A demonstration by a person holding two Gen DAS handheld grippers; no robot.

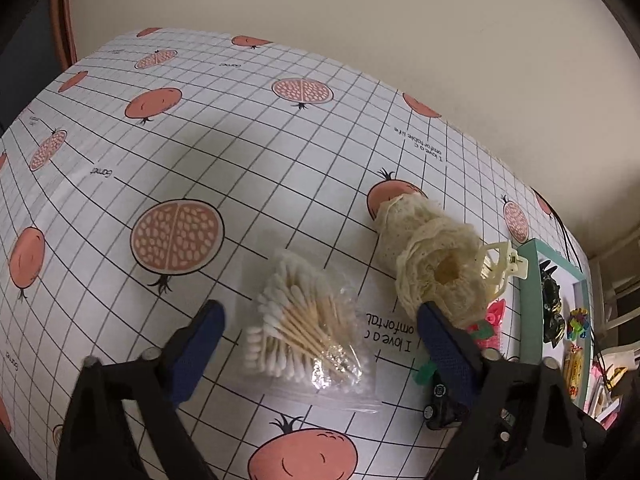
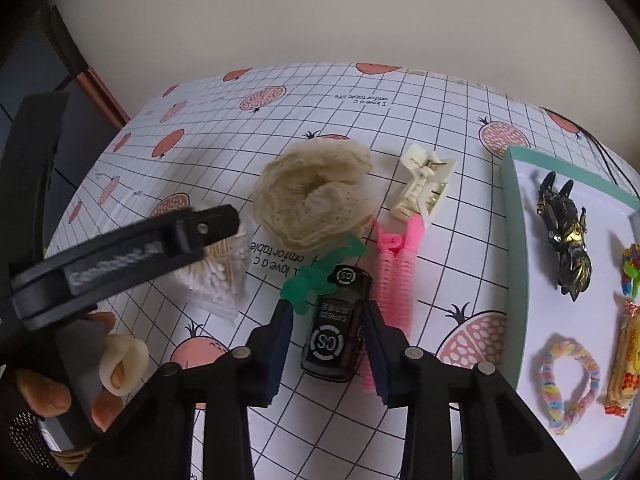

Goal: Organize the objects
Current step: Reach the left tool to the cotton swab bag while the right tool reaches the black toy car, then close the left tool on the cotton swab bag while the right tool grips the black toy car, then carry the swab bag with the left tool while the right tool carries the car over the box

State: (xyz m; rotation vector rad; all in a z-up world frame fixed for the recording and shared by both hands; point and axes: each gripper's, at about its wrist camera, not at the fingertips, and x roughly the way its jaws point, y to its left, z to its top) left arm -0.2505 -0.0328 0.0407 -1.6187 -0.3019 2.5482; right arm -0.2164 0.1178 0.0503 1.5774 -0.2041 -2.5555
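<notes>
In the left wrist view my left gripper point(image 1: 318, 316) is open, its blue-padded fingers on either side of a clear bag of cotton swabs point(image 1: 304, 328) lying on the tablecloth. In the right wrist view my right gripper point(image 2: 328, 312) is open around a black toy car point(image 2: 336, 328); a gap shows at the left pad. Beyond the car lie a green plastic piece point(image 2: 320, 276), a pink roller clip point(image 2: 396, 272), a cream lace scrunchie point(image 2: 312, 200) and a cream claw clip point(image 2: 424, 184).
A teal-rimmed tray point(image 2: 516, 240) at the right holds a black-and-gold figure point(image 2: 564, 236), a pastel hair tie point(image 2: 568, 384) and snack packets point(image 2: 628, 360). A hand point(image 2: 112, 368) grips the left tool at lower left. The pomegranate-print tablecloth point(image 1: 200, 140) ends at a wall.
</notes>
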